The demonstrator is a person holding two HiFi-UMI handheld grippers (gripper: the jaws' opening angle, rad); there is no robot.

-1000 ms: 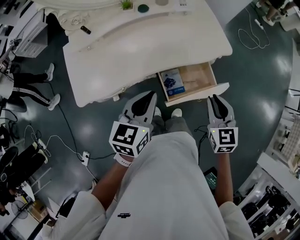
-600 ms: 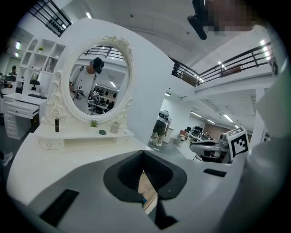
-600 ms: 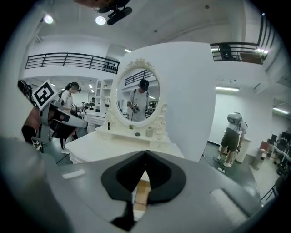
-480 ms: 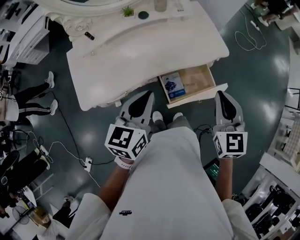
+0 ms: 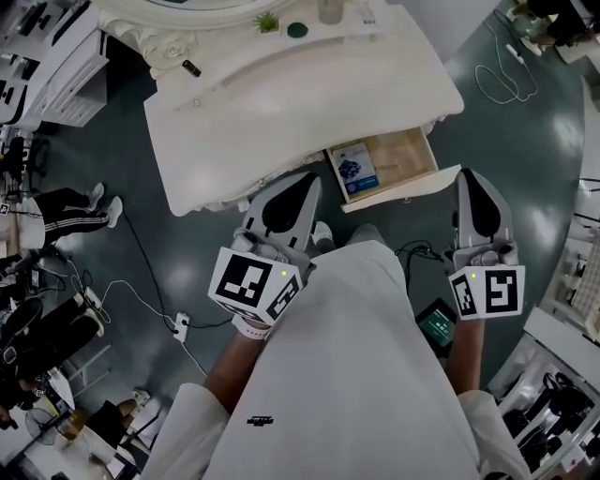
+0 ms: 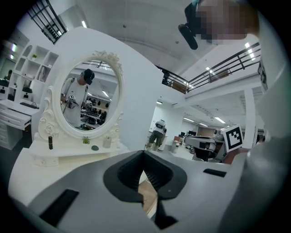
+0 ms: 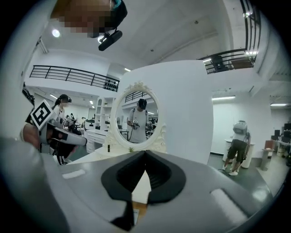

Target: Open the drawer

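The white dressing table (image 5: 300,84) has its right-hand drawer (image 5: 405,187) pulled out, showing a wooden bottom and a blue booklet (image 5: 354,169) at its left end. My left gripper (image 5: 307,180) hangs in the air just left of the drawer's front, shut and holding nothing. My right gripper (image 5: 469,173) hovers past the drawer's right end, clear of it, also shut and holding nothing. In the left gripper view the left gripper (image 6: 143,152) points level at the oval mirror (image 6: 86,102). The right gripper (image 7: 145,154) faces the same mirror (image 7: 136,120).
A small plant (image 5: 267,21), a green disc (image 5: 297,30) and a dark tube (image 5: 191,67) sit at the table's back. Cables and a power strip (image 5: 181,326) lie on the dark floor to the left. A small device (image 5: 438,323) lies by my right leg. People stand at the left edge.
Both grippers have risen toward the head camera. The right gripper's jaws, slightly apart one second ago, have closed, and it has drifted right, off the drawer's front.
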